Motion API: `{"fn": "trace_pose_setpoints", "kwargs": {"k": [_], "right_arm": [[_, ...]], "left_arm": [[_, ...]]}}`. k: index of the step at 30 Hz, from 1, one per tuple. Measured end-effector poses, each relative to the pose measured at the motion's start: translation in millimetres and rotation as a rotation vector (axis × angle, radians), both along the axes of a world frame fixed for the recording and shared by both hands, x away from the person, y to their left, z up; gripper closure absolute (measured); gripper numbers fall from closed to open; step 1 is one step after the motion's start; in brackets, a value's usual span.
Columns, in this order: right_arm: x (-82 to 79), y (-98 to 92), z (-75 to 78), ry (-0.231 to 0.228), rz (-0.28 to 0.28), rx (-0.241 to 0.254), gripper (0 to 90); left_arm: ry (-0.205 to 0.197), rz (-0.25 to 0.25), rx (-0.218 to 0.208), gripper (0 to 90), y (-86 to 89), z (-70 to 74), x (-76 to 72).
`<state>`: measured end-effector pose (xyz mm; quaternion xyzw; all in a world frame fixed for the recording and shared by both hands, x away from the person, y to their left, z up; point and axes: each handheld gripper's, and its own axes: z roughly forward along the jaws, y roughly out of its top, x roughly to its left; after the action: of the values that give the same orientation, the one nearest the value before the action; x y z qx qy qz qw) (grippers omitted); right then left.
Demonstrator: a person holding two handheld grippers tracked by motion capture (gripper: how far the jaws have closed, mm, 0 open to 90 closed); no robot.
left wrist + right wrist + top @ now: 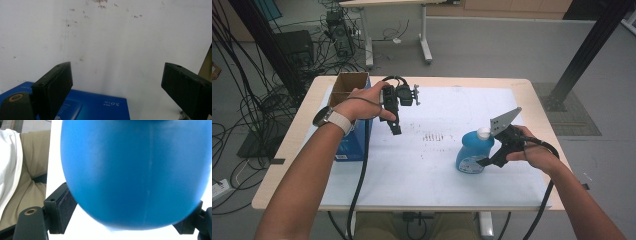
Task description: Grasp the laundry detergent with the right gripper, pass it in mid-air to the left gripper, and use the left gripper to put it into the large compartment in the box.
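Lab: floor cables (pixel 257 107), black rig frame (pixel 589 47).

High view: above near side of desk (pixel 422 180), facing forward and down, far off. Left gripper view: close, looks down on desk and blue box (pixel 100 105). Right gripper view: pressed against blue bottle (pixel 135 170). Box, bottle shared with high view.
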<state>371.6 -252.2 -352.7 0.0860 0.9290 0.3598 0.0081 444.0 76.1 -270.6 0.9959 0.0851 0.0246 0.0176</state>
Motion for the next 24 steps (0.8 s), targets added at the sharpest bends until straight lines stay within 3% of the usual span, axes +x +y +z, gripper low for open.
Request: {"fn": "trace_pose_setpoints", "kwargs": {"k": [24], "right_arm": [[-2.1, -2.0, -5.7, -0.021, 0.005, 0.051, 23.7]], "left_arm": [[0.000, 0.000, -0.002, 10.4, 0.0, -1.0, 0.2]]}}
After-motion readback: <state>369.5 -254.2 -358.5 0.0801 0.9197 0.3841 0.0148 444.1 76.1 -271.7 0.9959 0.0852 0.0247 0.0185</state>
